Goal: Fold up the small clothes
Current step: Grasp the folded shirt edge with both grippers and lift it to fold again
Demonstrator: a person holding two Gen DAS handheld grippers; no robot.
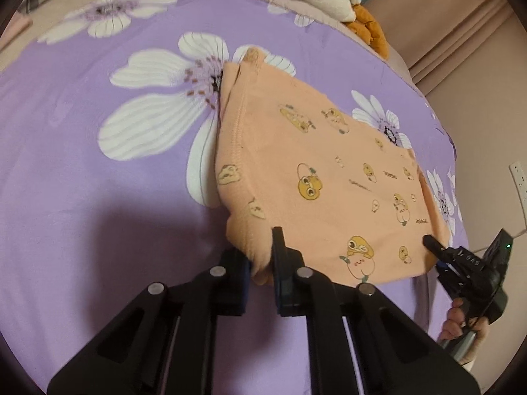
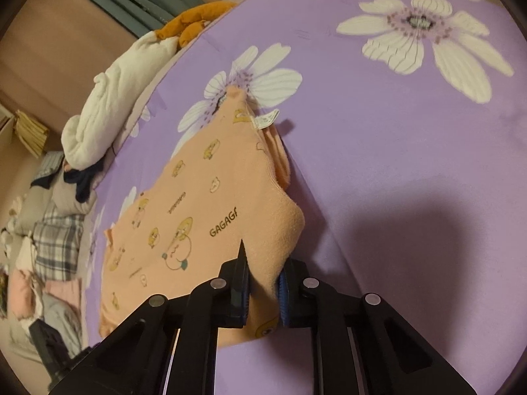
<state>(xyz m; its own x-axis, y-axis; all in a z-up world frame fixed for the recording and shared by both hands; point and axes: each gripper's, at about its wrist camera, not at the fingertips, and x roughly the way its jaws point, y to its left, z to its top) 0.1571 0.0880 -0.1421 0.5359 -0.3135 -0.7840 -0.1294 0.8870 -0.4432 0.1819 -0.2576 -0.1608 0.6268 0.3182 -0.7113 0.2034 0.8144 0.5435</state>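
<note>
Where both tongs pinch it, the peach cartoon-print garment point(image 1: 316, 177) bunches.

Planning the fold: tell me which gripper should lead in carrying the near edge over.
Neither clearly. The left gripper and the right gripper each have jaws shut on a near corner of the peach garment, so both should probably lift together across the purple floral sheet.

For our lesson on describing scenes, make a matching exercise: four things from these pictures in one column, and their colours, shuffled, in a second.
Things:
1. small garment
2. bedsheet
3. bundled blanket
4. left tongs

Colours:
A. black
B. purple with white flowers
C. peach with cartoon prints
D. cream white

Pairs: 1-C, 2-B, 3-D, 4-A
</note>
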